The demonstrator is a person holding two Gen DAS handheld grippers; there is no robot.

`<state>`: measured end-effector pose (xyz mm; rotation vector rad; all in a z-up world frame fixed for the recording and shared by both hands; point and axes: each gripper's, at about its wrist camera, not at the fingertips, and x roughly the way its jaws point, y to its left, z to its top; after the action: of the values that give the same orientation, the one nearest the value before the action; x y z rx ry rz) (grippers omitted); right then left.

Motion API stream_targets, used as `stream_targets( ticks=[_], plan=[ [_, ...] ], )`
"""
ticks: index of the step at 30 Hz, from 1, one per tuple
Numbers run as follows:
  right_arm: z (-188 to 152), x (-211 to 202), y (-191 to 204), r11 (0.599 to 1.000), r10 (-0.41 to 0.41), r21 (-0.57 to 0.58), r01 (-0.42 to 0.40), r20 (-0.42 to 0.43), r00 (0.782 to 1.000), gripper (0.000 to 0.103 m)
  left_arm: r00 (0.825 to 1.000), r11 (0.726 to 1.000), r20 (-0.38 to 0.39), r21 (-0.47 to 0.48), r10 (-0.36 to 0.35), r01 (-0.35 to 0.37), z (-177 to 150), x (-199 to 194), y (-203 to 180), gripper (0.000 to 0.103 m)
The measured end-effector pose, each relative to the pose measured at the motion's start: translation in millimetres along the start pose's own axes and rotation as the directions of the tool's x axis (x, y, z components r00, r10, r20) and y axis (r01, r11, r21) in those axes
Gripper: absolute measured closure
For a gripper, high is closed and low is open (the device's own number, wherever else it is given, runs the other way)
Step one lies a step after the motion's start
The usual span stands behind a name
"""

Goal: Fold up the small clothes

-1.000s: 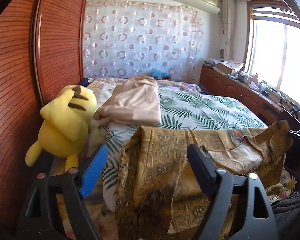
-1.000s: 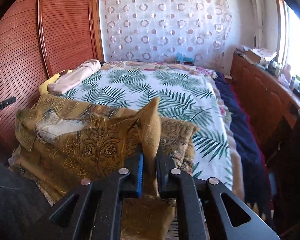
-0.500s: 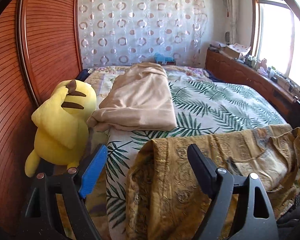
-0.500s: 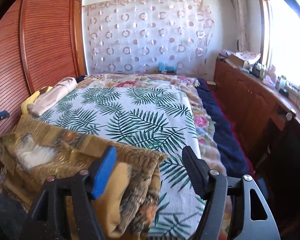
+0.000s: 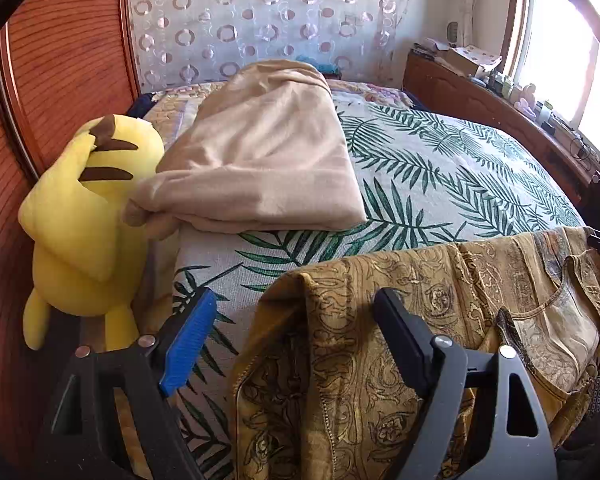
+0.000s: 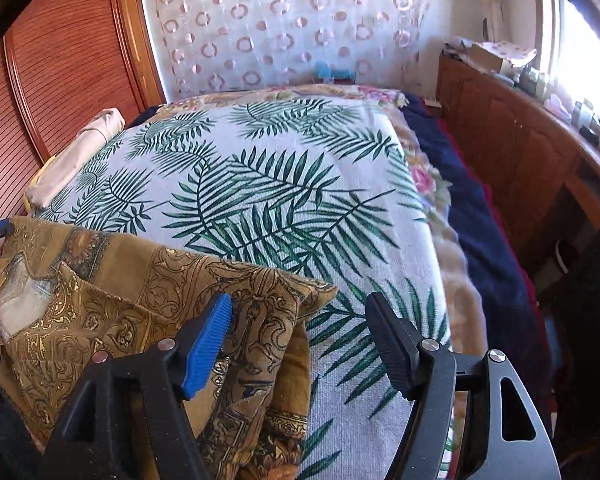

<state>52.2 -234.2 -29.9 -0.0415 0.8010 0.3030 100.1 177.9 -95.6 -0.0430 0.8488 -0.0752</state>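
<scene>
Left wrist view: left gripper point(image 5: 290, 334) spread wide astride near-left corner of gold patterned garment point(image 5: 400, 340), holding nothing; right gripper point(image 6: 300, 340) equally wide, empty. Garment draped over near bed edge point(image 6: 380, 400), liable to slide off. Farther left, folded beige cloth point(image 5: 268, 160) safe.

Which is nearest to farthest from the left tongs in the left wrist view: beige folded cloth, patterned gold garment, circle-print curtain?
From the left tongs:
1. Patterned gold garment, right under the open tongs at the near bed edge, spreading right.
2. Beige folded cloth, mid-bed, ahead and slightly left, beside the yellow plush toy.
3. Circle-print curtain, on the back wall beyond the bed.
</scene>
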Motion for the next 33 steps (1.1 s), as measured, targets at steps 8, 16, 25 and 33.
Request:
stream_targets(
  ticks=[8, 16, 25, 33],
  plan=[
    [-5.4, 6.6, 2.9, 1.0, 0.02, -0.018, -0.021, -0.009, 1.0, 0.036, 0.997, 0.999, -0.058, -0.002, -0.05, 0.05, 0.0, 15.2, -2.5, 0.041],
    [-4.5, 13.2, 14.3, 0.997, 0.04, -0.067, -0.042, -0.033, 0.999, 0.088, 0.991, 0.993, -0.055, 0.018, -0.119, 0.12, -1.3, 7.9, -11.2, 0.09],
    [6.1, -53.0, 28.3, 0.998, 0.003, -0.07, 0.005, 0.115, 0.993, 0.097, 0.966, 0.982, 0.178, 0.024, -0.187, 0.185, 3.6, -84.9, -28.4, 0.092],
    [18.5, -157.3, 52.4, 0.986, -0.015, -0.156, 0.059, 0.267, 0.964, 0.098, 0.896, 0.965, 0.358, 0.083, -0.263, 0.25, 16.7, -172.5, -40.5, 0.092]
  ],
)
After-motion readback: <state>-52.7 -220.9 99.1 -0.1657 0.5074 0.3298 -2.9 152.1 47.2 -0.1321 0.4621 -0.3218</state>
